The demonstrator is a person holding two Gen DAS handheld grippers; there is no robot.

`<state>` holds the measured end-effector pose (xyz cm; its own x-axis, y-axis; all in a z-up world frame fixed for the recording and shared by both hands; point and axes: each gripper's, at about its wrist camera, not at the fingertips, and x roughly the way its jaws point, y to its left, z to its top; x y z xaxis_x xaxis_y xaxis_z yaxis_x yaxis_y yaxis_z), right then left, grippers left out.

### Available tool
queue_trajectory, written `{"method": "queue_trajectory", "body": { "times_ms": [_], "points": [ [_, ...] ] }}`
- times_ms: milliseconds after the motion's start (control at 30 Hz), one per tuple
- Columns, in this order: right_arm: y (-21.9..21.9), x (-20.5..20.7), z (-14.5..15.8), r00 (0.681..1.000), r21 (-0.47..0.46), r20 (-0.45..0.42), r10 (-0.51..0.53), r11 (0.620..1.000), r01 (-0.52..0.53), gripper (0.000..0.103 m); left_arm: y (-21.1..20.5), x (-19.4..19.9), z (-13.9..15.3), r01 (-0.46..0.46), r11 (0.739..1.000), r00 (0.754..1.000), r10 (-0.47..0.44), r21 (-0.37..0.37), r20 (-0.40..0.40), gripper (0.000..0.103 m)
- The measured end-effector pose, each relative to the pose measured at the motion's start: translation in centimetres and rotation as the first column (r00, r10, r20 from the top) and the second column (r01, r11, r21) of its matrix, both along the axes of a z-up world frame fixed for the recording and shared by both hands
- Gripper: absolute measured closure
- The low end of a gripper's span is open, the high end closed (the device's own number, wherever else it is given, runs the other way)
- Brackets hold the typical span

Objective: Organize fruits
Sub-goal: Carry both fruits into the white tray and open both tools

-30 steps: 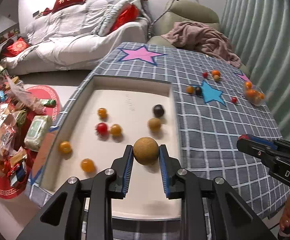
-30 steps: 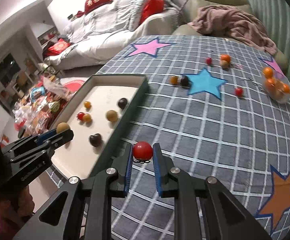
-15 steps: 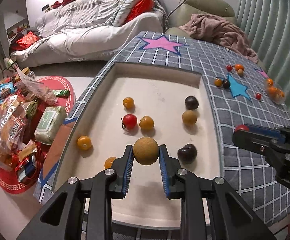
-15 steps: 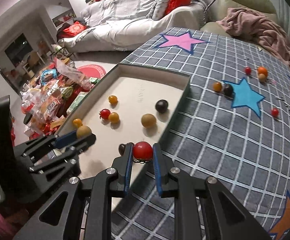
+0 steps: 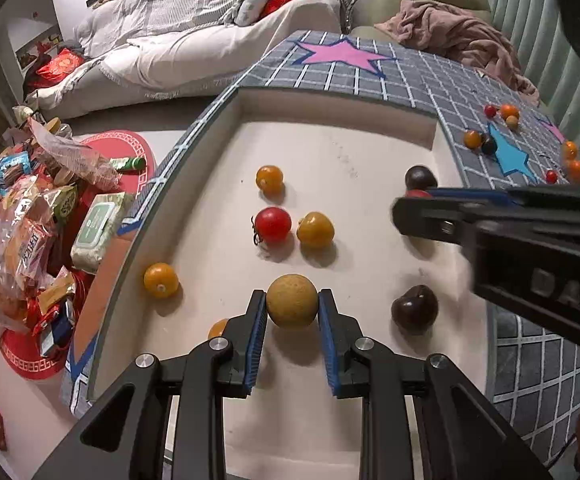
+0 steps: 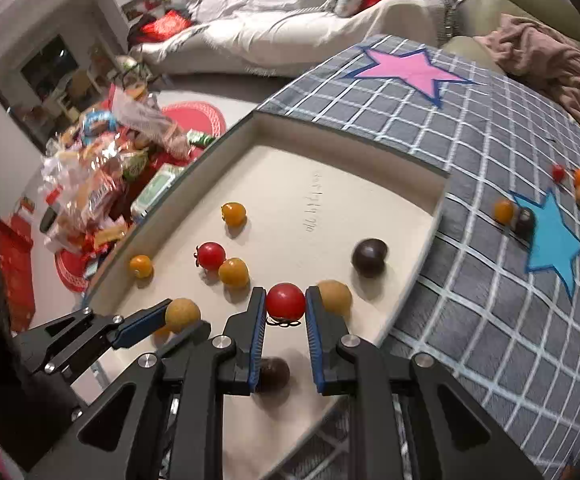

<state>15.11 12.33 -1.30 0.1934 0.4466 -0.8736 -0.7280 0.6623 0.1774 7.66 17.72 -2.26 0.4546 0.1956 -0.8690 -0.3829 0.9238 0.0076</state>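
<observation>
My left gripper (image 5: 292,308) is shut on a tan round fruit (image 5: 292,306) and holds it above the near part of the cream tray (image 5: 330,136). My right gripper (image 6: 285,304) is shut on a red tomato (image 6: 285,301) above the same tray (image 6: 370,160), to the right of the left gripper (image 6: 178,318). The right gripper also shows in the left wrist view (image 5: 406,210). In the tray lie several fruits: a red tomato (image 5: 273,225), yellow ones (image 5: 315,230), dark plums (image 5: 415,309).
More small fruits (image 6: 515,214) lie on the grey checked cloth (image 6: 490,300) near the blue star. A clear bag of oranges (image 5: 578,168) sits at the far right. Snack bags (image 5: 22,220) pile on the floor at left. A sofa (image 5: 210,28) stands behind.
Both grippers have moved forward and left over the tray, each still holding its fruit. The right gripper now hangs over the tray's right side instead of the cloth.
</observation>
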Motion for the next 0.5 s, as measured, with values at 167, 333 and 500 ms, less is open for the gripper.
{"method": "queue_trajectory", "body": {
  "times_ms": [167,333,500],
  "points": [
    [1.5,0.5,-1.6,0.999,-0.055,-0.002,0.053,0.997,-0.053,0.081,-0.1,0.2,-0.5,-0.003,1.000,1.000,0.004,0.022,-0.013,0.076],
    [2.3,0.5,-2.0,0.996,-0.081,0.012,0.085,0.993,-0.083,0.078,-0.1,0.6,-0.5,-0.005,1.000,1.000,0.005,0.021,-0.014,0.076],
    [2.5,0.5,-1.5,0.996,-0.065,0.019,0.089,0.994,-0.087,0.028,0.1,0.5,-0.5,-0.010,1.000,1.000,0.010,0.010,-0.011,0.075]
  ]
}}
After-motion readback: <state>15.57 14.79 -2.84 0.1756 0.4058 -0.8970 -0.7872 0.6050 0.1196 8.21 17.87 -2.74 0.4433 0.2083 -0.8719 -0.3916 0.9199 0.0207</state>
